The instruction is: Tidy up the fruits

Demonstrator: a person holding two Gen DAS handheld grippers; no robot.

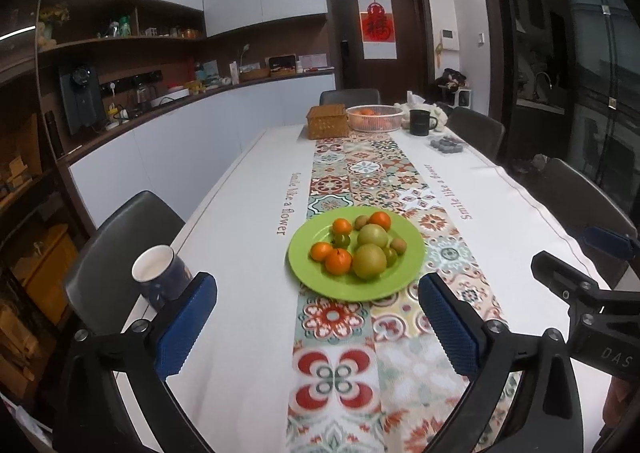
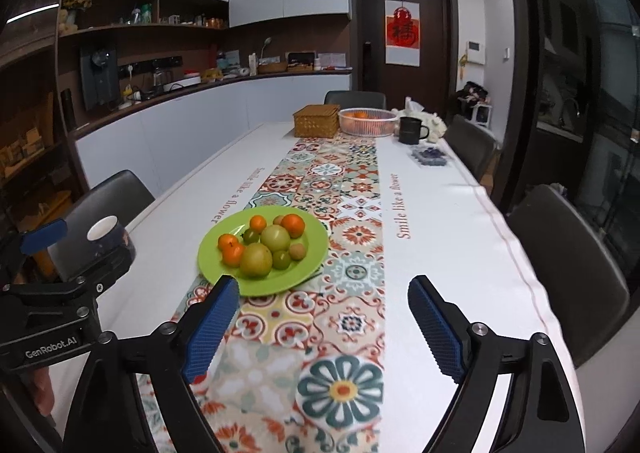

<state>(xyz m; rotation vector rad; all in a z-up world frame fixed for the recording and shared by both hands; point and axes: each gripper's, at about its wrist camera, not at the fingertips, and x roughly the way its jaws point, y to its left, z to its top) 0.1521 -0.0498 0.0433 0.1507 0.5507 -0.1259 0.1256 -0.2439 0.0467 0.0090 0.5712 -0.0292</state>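
A round lime-green plate [image 1: 404, 273] sits on the patterned runner near the table's near end, holding a heap of fruit: four small orange tangerines [image 1: 338, 261], two large yellow-green pears [image 1: 369, 261], two small green fruits [image 1: 342, 240], and what look like two brown kiwis [image 1: 398, 245].

- one green plate [image 1: 408, 265]
- four oranges [image 1: 338, 261] on it
- two large pears [image 1: 369, 261]
- two small green fruits [image 1: 342, 240]
- two brown kiwis [image 1: 398, 245]
- two mugs [image 1: 160, 277]
- one wicker basket [image 1: 326, 121]
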